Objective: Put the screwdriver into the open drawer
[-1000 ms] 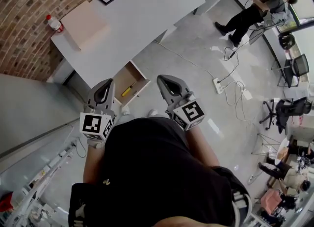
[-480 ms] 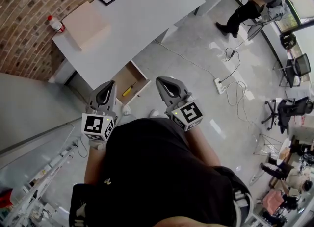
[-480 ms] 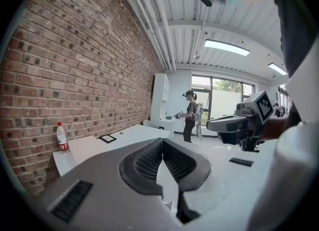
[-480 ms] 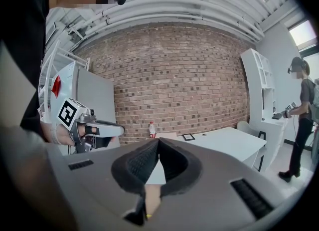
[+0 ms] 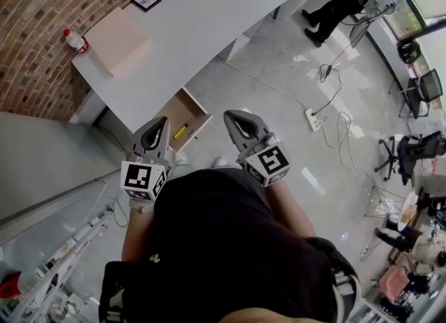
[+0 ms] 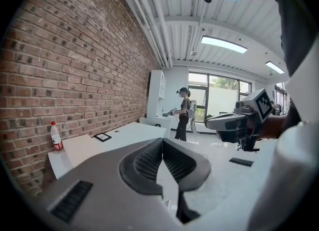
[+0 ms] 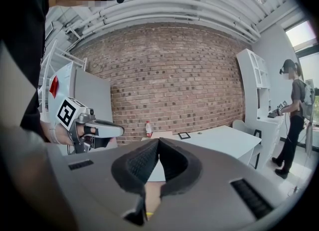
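A yellow-handled screwdriver point(image 5: 181, 130) lies inside the open wooden drawer point(image 5: 182, 108) under the white desk point(image 5: 188, 28). My left gripper point(image 5: 159, 122) is shut and holds nothing; it hangs just left of the drawer in the head view. My right gripper point(image 5: 231, 116) is shut too, empty, to the right of the drawer. Both are held close to my body, above the floor. In the left gripper view the shut left gripper point(image 6: 162, 141) points along the desk; in the right gripper view the shut right gripper point(image 7: 158, 141) faces the brick wall.
On the desk sit a cardboard box point(image 5: 122, 39), a small framed picture point(image 5: 146, 0) and a red-capped bottle point(image 5: 74, 41). A power strip point(image 5: 312, 119) with cables lies on the floor. Another person point(image 5: 341, 4) stands far right. Office chairs point(image 5: 418, 91) line the right side.
Both grippers stay shut and nearly still in front of my body. The view has shifted slightly. The far person has stepped a little further away.
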`<action>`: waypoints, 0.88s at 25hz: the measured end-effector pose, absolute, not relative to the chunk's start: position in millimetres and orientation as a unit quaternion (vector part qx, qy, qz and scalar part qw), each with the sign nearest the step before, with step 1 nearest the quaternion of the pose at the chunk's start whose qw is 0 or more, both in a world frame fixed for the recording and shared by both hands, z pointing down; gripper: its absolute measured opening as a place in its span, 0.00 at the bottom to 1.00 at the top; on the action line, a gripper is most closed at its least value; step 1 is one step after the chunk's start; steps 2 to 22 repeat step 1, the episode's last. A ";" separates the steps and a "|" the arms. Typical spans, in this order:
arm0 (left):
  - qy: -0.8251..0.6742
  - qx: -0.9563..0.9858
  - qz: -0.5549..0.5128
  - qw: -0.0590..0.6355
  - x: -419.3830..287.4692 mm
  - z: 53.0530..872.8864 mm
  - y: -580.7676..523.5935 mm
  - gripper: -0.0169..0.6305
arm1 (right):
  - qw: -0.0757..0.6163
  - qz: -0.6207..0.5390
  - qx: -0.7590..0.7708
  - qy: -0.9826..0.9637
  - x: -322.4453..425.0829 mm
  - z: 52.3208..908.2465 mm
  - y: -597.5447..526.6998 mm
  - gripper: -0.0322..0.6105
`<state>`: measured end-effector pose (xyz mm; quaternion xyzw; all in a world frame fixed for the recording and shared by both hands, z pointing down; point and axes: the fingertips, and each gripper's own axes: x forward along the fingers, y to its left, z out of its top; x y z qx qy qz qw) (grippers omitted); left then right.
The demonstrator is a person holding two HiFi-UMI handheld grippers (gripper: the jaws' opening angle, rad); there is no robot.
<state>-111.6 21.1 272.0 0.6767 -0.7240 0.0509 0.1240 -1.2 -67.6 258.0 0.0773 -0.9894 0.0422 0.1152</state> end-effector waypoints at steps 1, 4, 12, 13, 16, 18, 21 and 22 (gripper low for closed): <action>-0.723 0.677 0.051 0.124 -109.4 272.5 20.2 0.03 | 0.115 0.042 0.078 -0.989 0.7 258.4 -68.6 0.07; -0.723 0.677 0.051 0.124 -109.4 272.5 20.2 0.03 | 0.115 0.042 0.078 -0.989 0.7 258.4 -68.6 0.07; -0.723 0.677 0.051 0.124 -109.4 272.5 20.2 0.03 | 0.115 0.042 0.078 -0.989 0.7 258.4 -68.6 0.07; -0.723 0.677 0.051 0.124 -109.4 272.5 20.2 0.03 | 0.115 0.042 0.078 -0.989 0.7 258.4 -68.6 0.07; -0.723 0.677 0.051 0.124 -109.4 272.5 20.2 0.03 | 0.115 0.042 0.078 -0.989 0.7 258.4 -68.6 0.07; -0.723 0.677 0.051 0.124 -109.4 272.5 20.2 0.03 | 0.115 0.042 0.078 -0.989 0.7 258.4 -68.6 0.07; -0.723 0.677 0.051 0.124 -109.4 272.5 20.2 0.03 | 0.115 0.042 0.078 -0.989 0.7 258.4 -68.6 0.07; -0.723 0.677 0.051 0.124 -109.4 272.5 20.2 0.03 | 0.115 0.042 0.078 -0.989 0.7 258.4 -68.6 0.07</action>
